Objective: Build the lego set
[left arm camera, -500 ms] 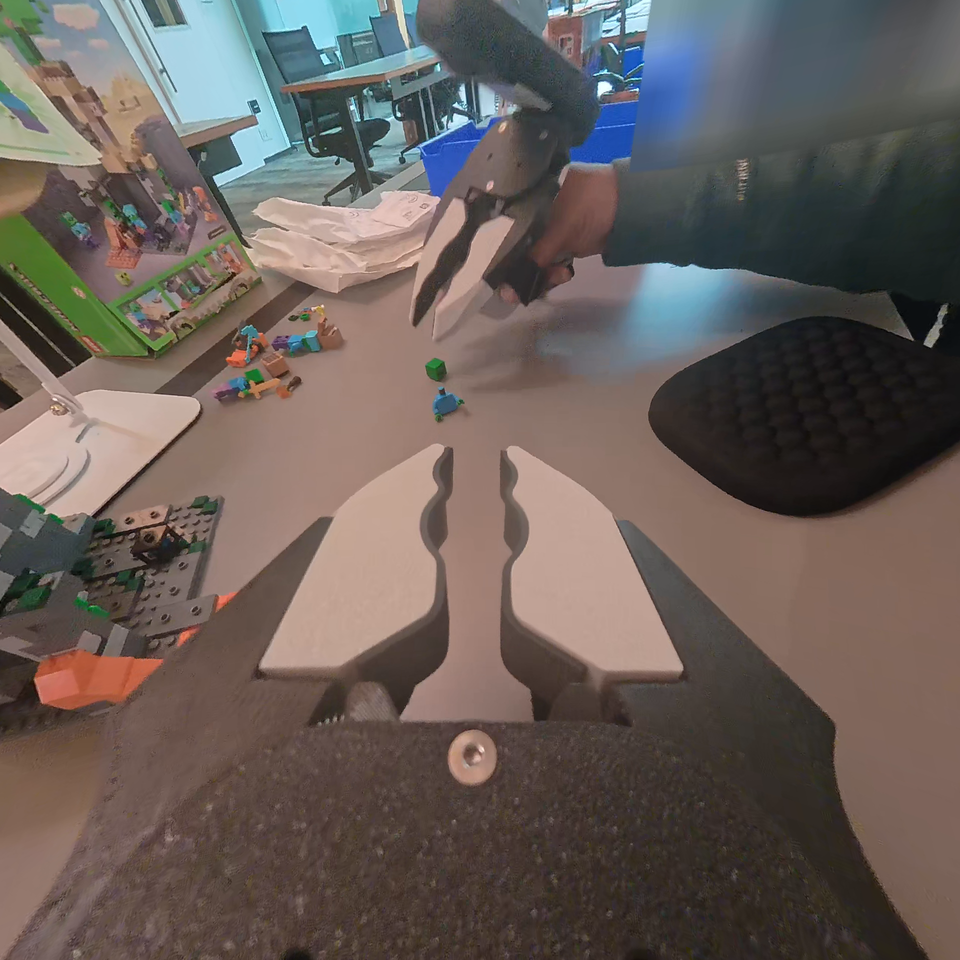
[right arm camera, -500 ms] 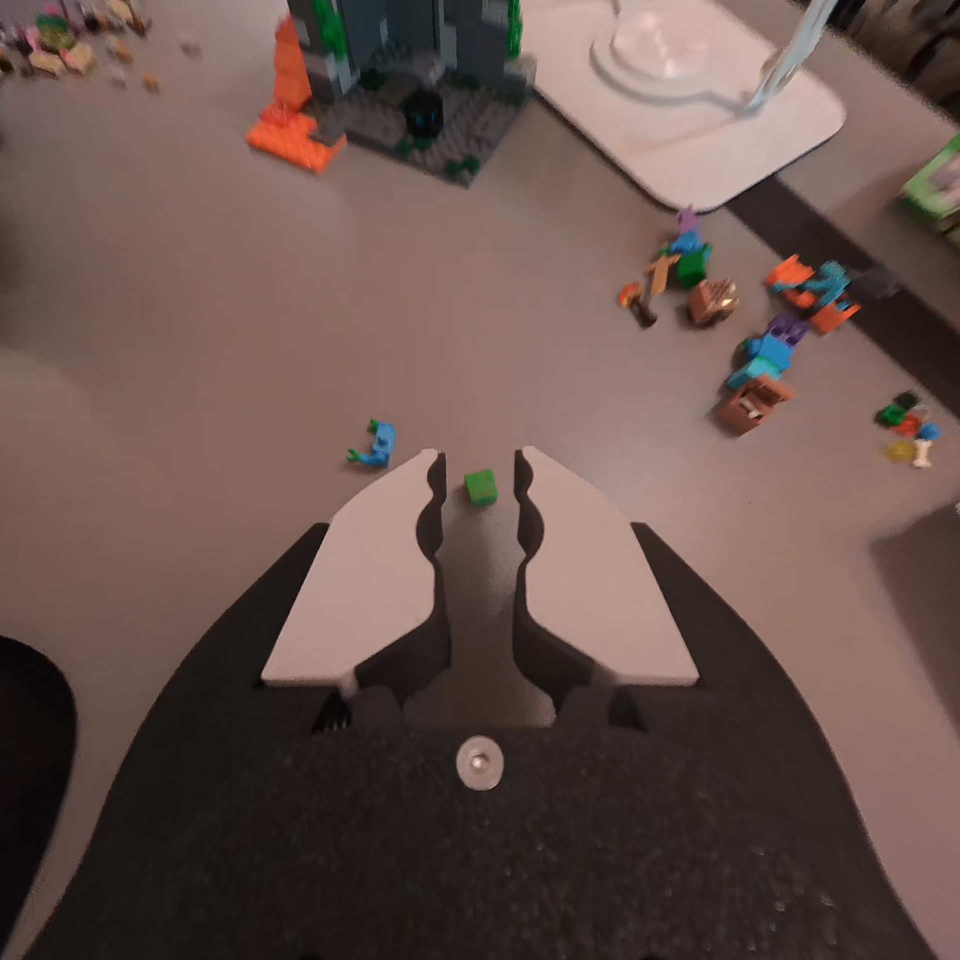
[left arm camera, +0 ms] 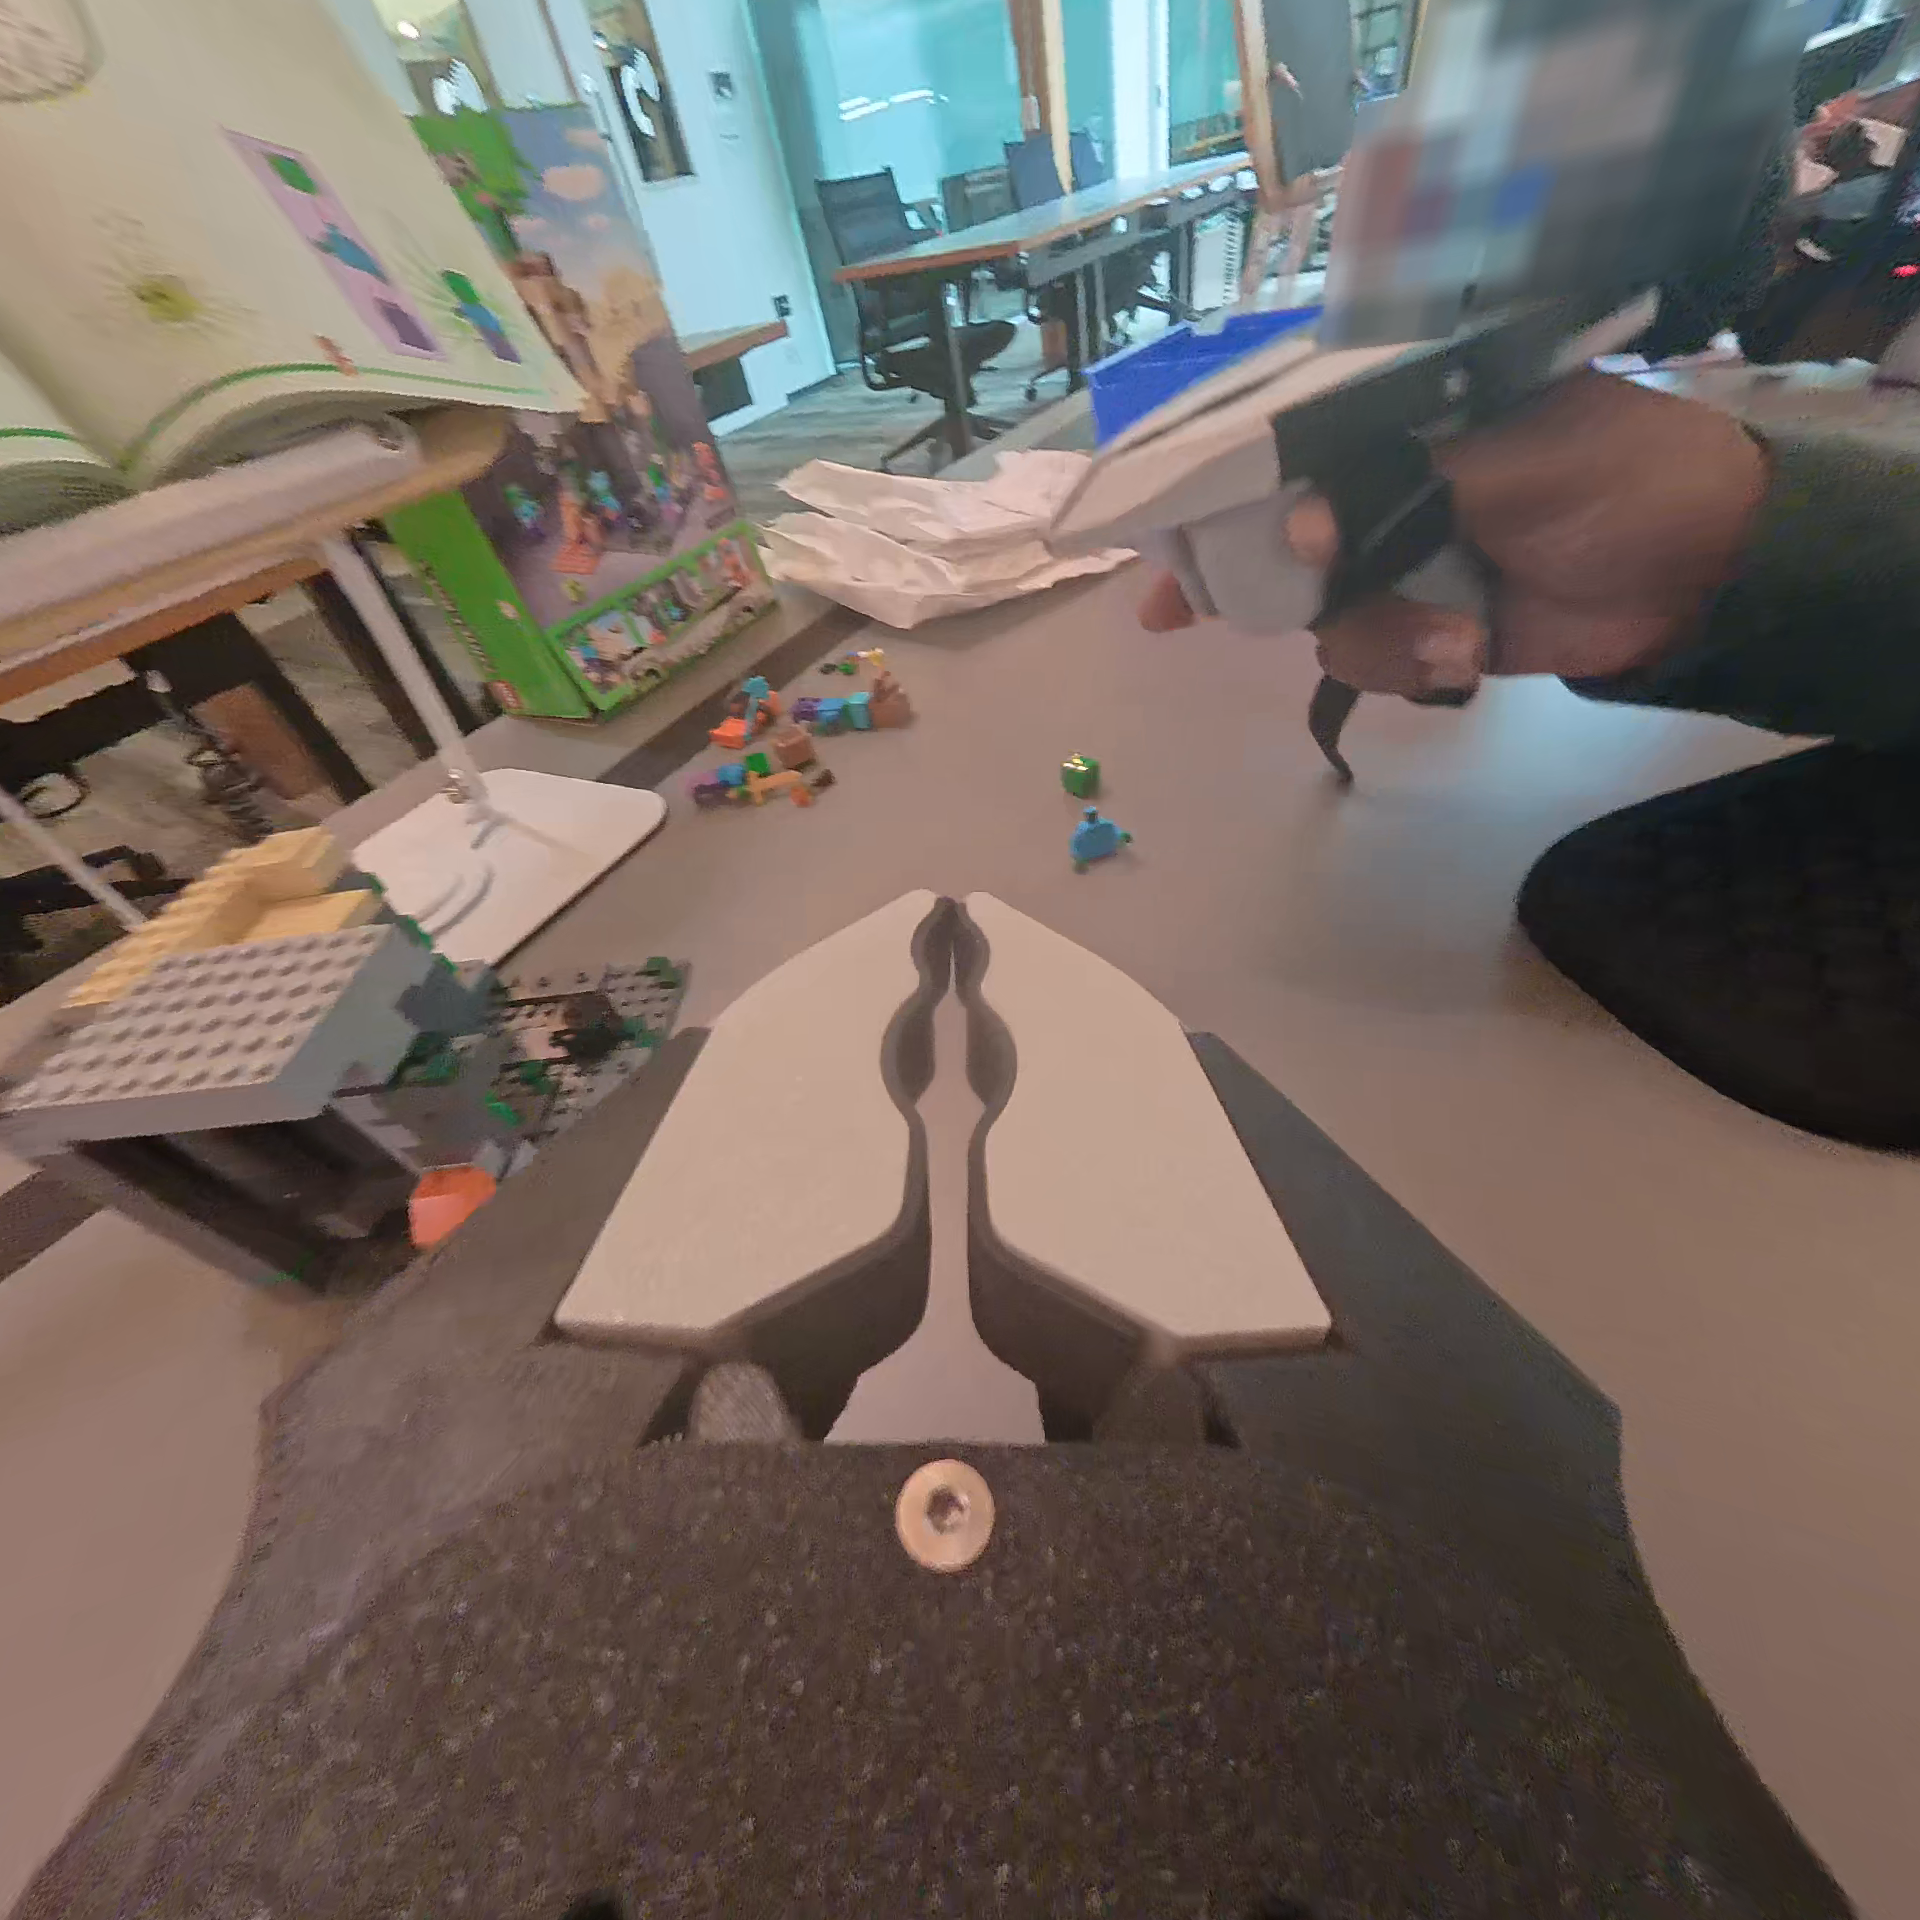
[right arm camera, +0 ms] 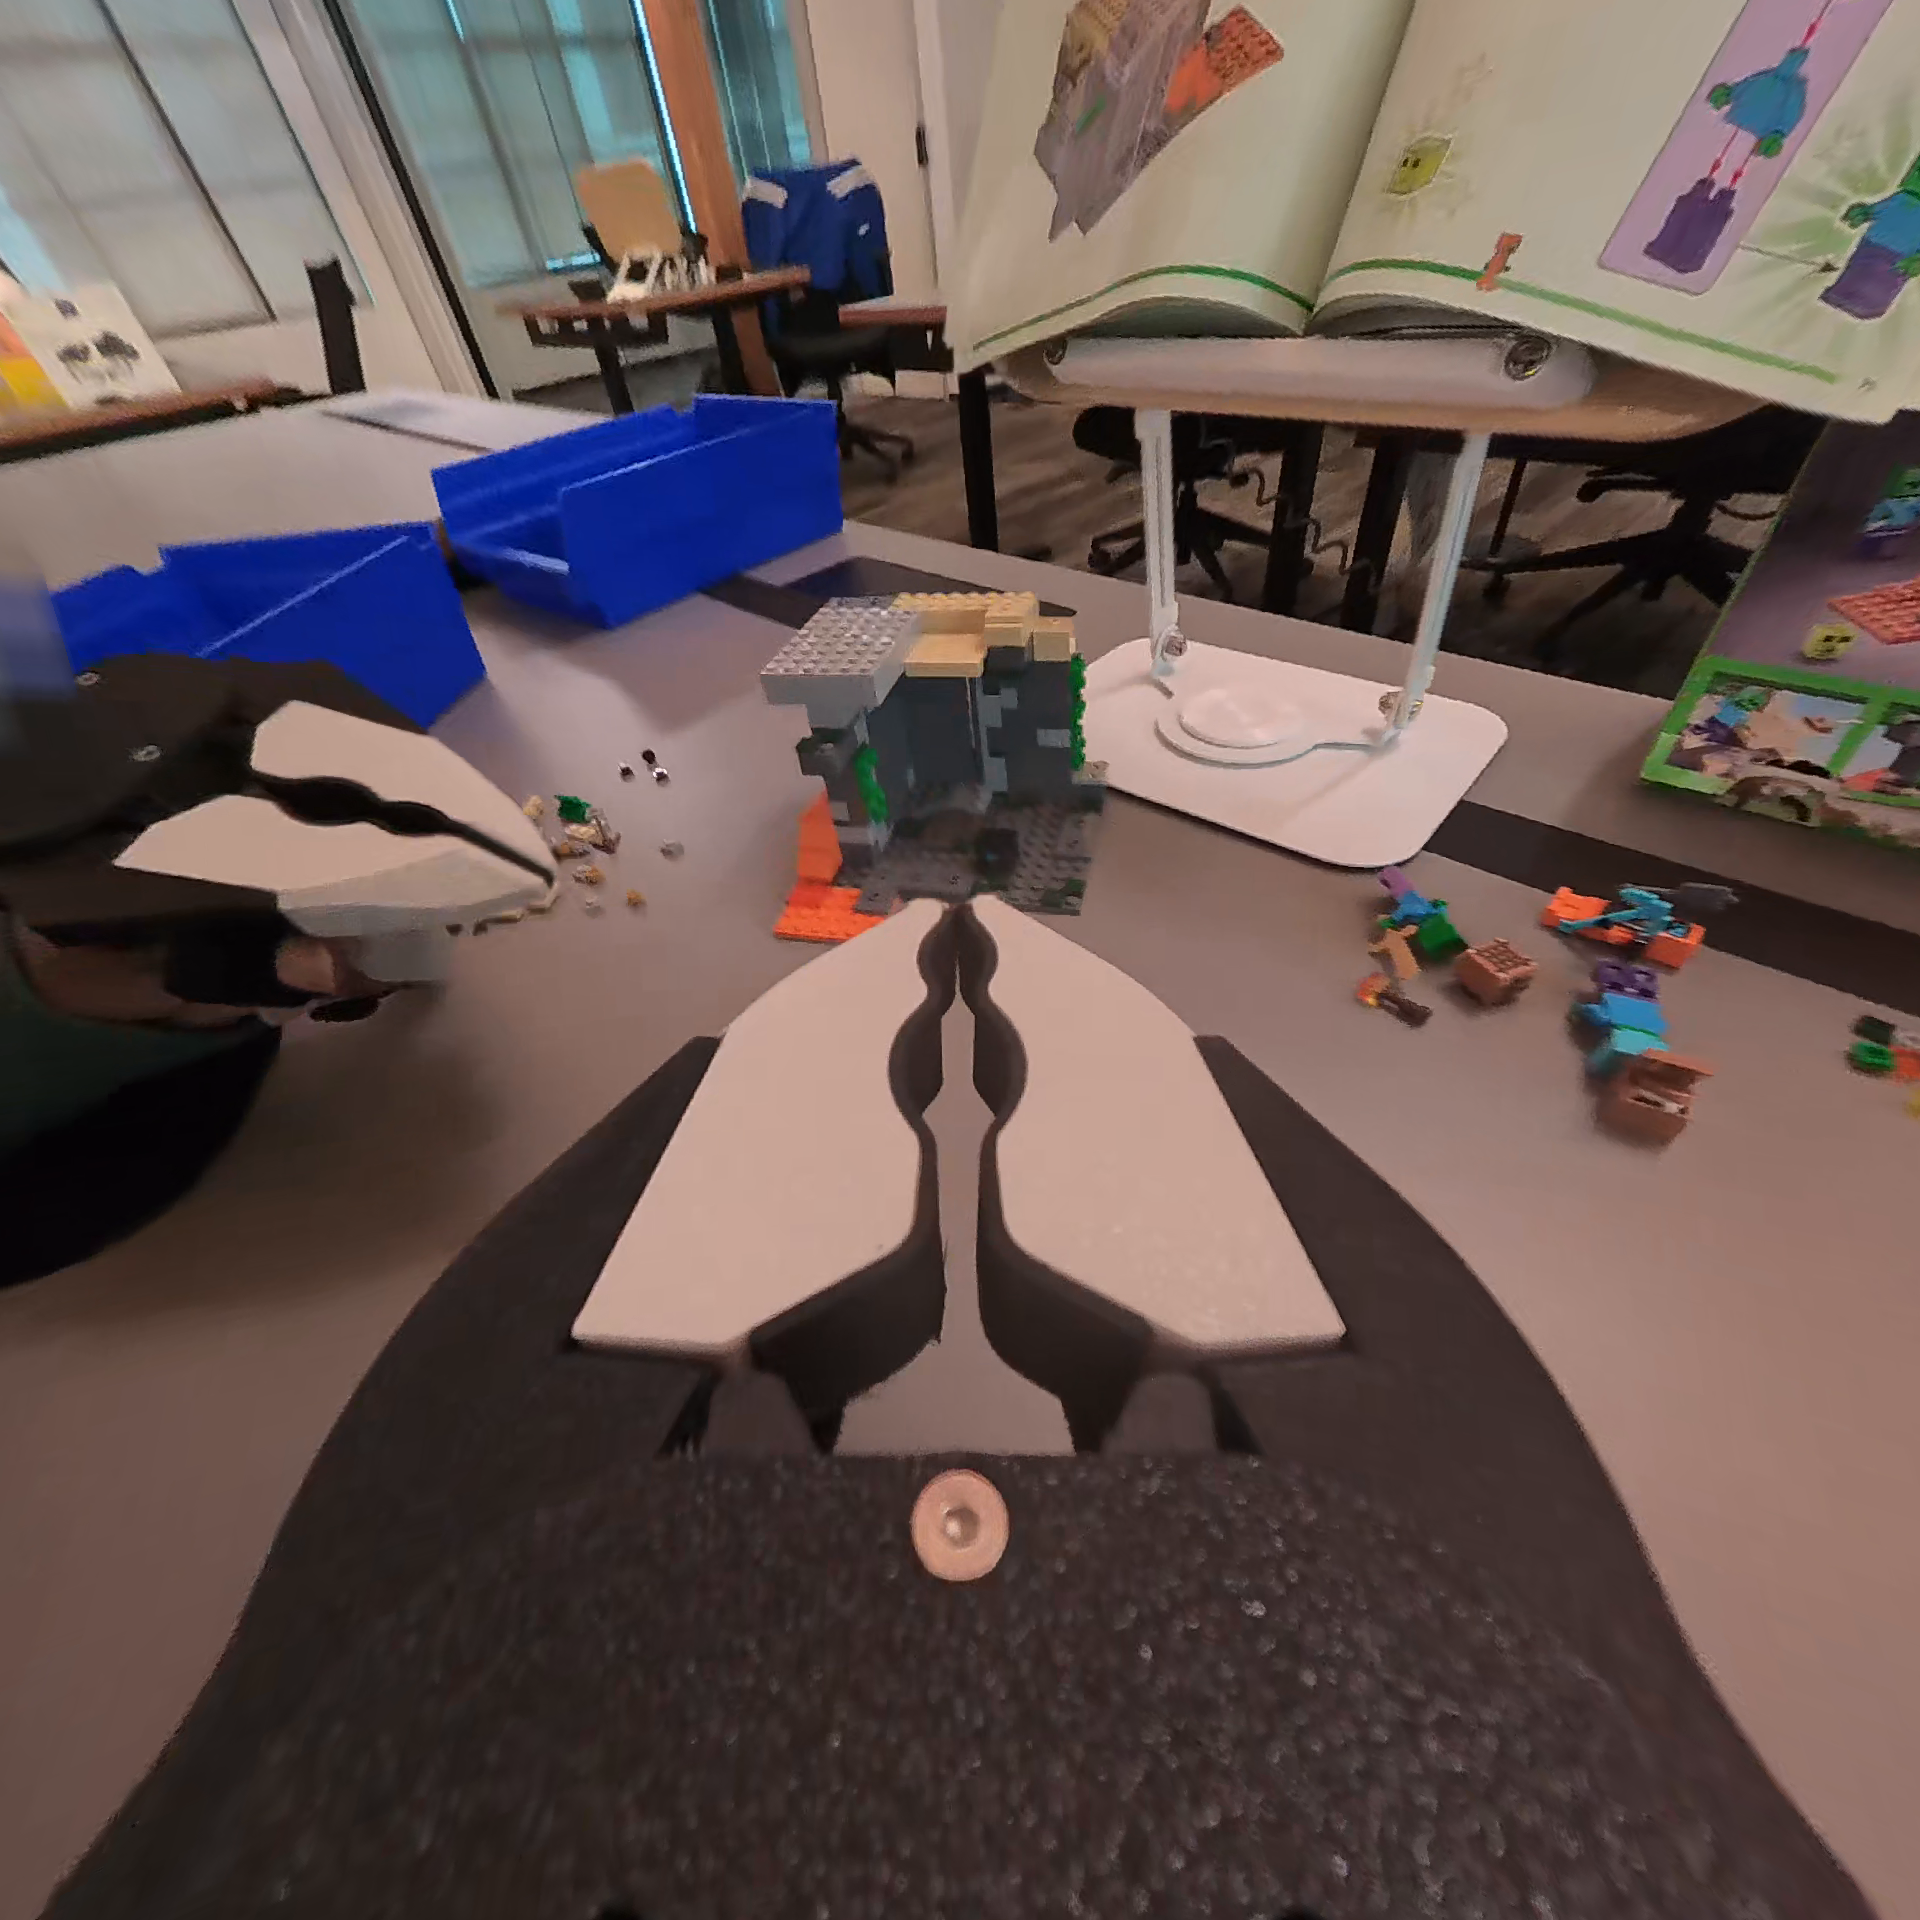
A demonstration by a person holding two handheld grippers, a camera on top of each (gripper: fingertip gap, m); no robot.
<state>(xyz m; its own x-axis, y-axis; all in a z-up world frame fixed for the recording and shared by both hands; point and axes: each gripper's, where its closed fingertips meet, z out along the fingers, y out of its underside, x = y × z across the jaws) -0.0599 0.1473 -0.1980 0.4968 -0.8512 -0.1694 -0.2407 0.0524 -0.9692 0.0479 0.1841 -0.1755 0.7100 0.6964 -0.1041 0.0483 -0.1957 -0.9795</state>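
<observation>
counter (left arm camera: 1351, 1039): grey, carries all | brick build (right arm camera: 935, 748): upright, just beyond right gripper (right arm camera: 957, 914) | left gripper (left arm camera: 952, 906): above bare counter | both jaws pressed together, pinching nothing | green cube (left arm camera: 1080, 774), blue figure (left arm camera: 1096, 840): loose ahead of left, untouched

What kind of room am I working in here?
Most likely an open office or shared workspace: desks with rolling office chairs behind glass partitions, and a grey worktable holding a brick-built model and an instruction booklet on a stand.
</observation>
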